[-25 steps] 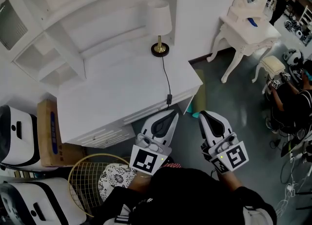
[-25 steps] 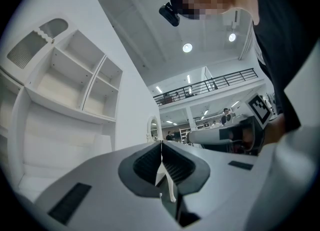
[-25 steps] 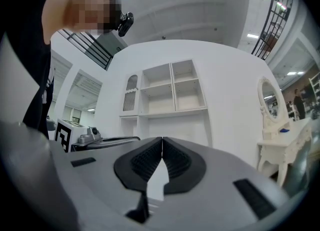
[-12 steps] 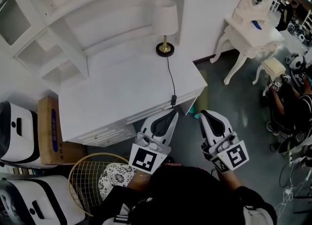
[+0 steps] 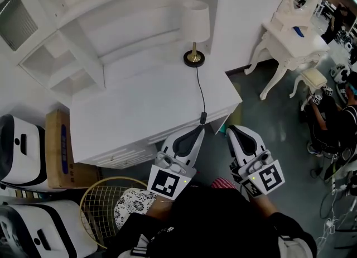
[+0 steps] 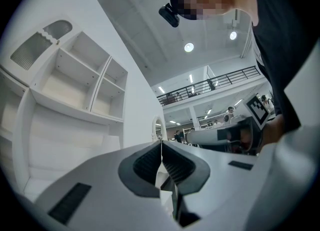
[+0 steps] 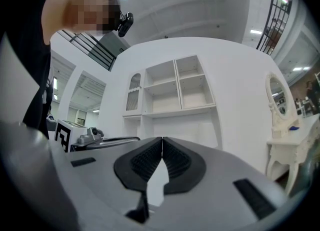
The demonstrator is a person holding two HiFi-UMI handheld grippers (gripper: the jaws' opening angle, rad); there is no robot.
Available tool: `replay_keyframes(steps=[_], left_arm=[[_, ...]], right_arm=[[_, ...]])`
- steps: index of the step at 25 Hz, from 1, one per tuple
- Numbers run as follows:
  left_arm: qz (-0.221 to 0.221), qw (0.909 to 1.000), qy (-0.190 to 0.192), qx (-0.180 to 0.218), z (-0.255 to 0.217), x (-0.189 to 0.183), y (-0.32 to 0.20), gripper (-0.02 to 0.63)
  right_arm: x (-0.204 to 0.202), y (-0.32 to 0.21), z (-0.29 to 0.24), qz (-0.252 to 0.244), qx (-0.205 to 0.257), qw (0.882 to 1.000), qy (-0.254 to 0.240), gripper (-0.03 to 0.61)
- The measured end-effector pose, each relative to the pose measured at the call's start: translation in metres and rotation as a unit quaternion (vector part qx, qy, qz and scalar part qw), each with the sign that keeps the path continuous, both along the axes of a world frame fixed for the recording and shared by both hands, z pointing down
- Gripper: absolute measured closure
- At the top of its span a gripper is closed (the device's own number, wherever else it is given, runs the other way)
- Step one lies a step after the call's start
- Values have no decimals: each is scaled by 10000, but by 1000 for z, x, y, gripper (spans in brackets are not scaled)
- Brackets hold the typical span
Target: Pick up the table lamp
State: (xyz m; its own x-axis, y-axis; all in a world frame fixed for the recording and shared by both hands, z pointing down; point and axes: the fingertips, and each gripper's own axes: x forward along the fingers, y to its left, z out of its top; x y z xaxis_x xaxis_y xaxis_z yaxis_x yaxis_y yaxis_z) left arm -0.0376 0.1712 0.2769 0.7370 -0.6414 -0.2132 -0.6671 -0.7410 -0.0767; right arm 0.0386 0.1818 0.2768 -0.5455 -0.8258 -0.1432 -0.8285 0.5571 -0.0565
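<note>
A table lamp [image 5: 195, 30] with a white shade, brass stem and round black base stands at the back right of a white desk [image 5: 139, 111]. Its black cord [image 5: 199, 92] runs forward over the desk's front edge. My left gripper [image 5: 198, 129] is shut and empty, just in front of that edge, below where the cord hangs. My right gripper [image 5: 230, 130] is shut and empty beside it, off the desk's right corner. In the left gripper view the left gripper [image 6: 161, 142] has its pads touching; the right gripper [image 7: 162, 138] looks the same in the right gripper view. Both are well short of the lamp.
White shelving [image 5: 67, 22] rises behind the desk. A white dressing table [image 5: 290, 39] stands at the right, with a person [image 5: 334, 123] seated near it. A cardboard box [image 5: 56, 151], white machines [image 5: 17, 151] and a wire basket [image 5: 106, 206] sit at the left.
The view has shifted, so the desk and lamp sit lower and further right in the head view. Both grippers stay shut and have edged a little closer to the desk's front edge.
</note>
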Motion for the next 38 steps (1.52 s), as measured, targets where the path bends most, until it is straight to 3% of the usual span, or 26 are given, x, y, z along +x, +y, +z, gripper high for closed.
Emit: replay_keyframes(steps=[18, 38], left_arm=[[-487, 9987, -138, -62, 8, -13, -40, 601], [-618, 9978, -204, -153, 7, 13, -132, 601]], right_arm=[[-4, -54, 6, -375, 81, 9992, -143, 563], [16, -150, 7, -597, 6, 9981, -138, 563]])
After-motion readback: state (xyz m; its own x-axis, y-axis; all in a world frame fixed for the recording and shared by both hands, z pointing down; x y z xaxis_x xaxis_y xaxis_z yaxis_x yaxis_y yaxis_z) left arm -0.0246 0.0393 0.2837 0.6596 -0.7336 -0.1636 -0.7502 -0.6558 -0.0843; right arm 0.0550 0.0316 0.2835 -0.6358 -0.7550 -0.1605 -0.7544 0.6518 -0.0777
